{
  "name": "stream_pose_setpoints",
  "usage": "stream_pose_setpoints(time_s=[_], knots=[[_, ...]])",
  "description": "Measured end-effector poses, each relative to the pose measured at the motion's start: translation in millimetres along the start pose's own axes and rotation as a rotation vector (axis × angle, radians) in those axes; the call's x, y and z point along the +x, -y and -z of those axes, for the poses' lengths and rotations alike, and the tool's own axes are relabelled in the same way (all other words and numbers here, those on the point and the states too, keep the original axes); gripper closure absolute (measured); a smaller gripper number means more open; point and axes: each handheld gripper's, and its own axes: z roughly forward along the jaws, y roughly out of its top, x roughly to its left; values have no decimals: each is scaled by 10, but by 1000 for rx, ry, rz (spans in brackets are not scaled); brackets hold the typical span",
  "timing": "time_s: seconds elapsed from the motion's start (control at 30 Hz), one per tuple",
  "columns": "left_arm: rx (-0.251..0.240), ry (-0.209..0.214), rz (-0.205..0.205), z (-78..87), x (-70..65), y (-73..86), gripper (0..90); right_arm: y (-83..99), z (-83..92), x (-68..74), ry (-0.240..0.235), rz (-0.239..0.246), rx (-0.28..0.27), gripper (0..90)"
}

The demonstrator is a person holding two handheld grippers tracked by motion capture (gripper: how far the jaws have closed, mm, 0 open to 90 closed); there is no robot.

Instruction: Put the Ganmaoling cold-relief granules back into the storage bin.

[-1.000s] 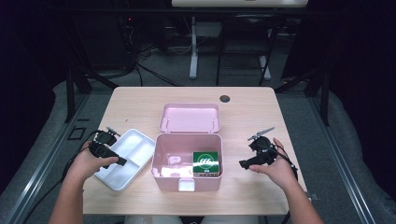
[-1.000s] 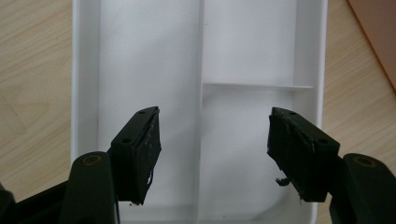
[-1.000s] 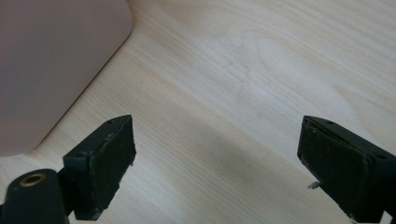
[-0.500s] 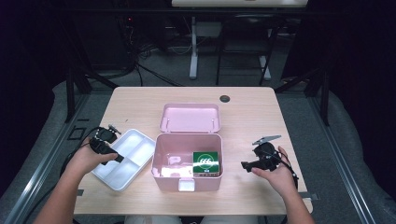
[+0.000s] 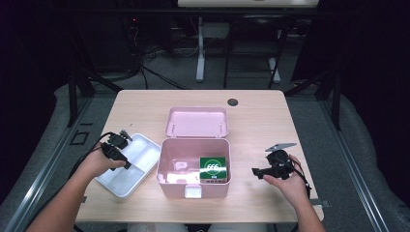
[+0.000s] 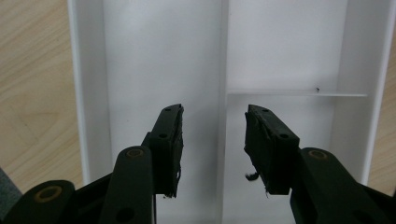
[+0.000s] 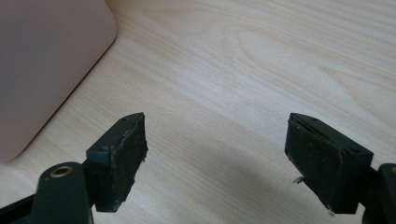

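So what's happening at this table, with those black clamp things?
A person holds a two-jaw gripper in each hand. The left gripper hovers over a white divided tray, straddling its centre divider; its jaws have just been closing, but nothing is pinched yet. The right gripper sits open above bare table, right of an open pink box. The box's lid lies behind it, and a green packet rests inside.

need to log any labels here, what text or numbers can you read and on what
"666": white figures in a white ring on the green box inside the pink bin.
A strip of small marks along that box's lower edge: too small to read.
White tray, pink lid, table: no text.
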Motion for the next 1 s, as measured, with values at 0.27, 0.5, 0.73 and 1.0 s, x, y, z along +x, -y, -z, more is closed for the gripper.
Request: stream_pose_setpoints(time_s=[0.27,0.5,0.73,1.0], knots=[[28,-11,4,-114,15,-42,624,33,-38,-43,-2,-14,12,210],[58,-12,7,-173,10,-79,675,41,-50,-43,-3,-18,16,212],[75,-3,-1,-186,8,-117,753,48,-67,-44,-4,-13,20,213],[97,-4,-23,-214,-28,-153,816,55,-79,-48,-4,-4,25,214]])
